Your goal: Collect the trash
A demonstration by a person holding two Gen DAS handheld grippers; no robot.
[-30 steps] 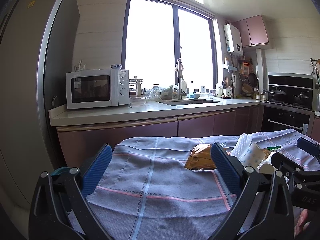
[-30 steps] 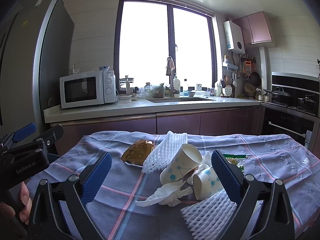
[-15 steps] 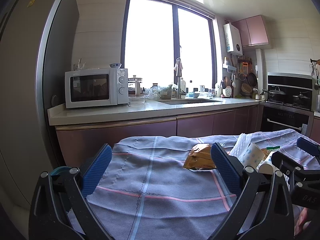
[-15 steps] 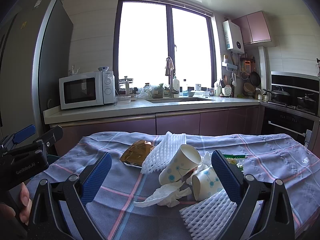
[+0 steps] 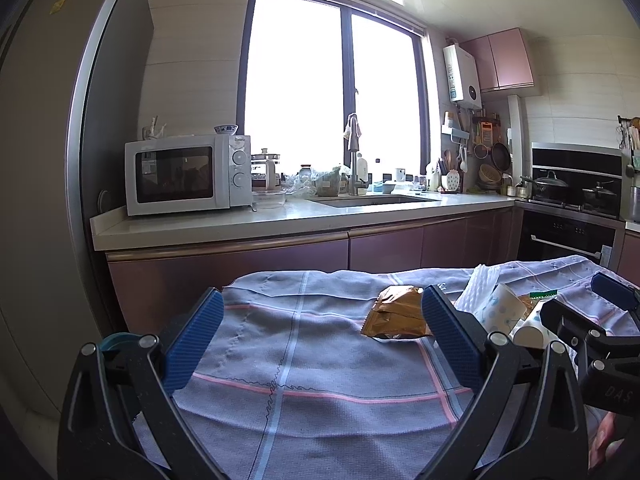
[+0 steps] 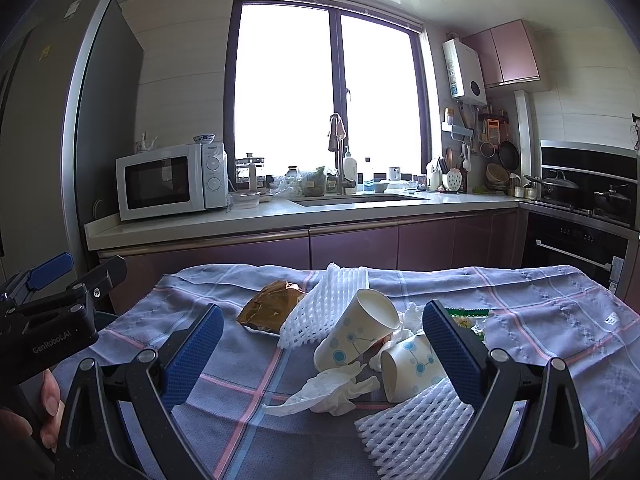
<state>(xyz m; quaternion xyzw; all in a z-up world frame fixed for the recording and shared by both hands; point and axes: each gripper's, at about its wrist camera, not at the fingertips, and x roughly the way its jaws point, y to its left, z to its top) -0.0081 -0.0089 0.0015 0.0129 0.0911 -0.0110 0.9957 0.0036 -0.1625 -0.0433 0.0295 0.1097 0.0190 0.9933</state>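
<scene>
Trash: brown wrapper (image 6: pixel 270 310), two paper cups (image 6: pixel 358 330), foam nets (image 6: pixel 324 306) and a tissue (image 6: pixel 332 388) lie clustered on the clothed table (image 6: pixel 520 300).
Left tongs (image 5: pixel 320 340): wide open, empty, above bare cloth left of the wrapper.
Right tongs (image 6: pixel 320 344): wide open, empty, near the cups and tissue.

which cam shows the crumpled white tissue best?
Right wrist: the crumpled white tissue lies fully visible on the checked tablecloth, in front of two dotted paper cups. The left wrist view doesn't show it.
</scene>
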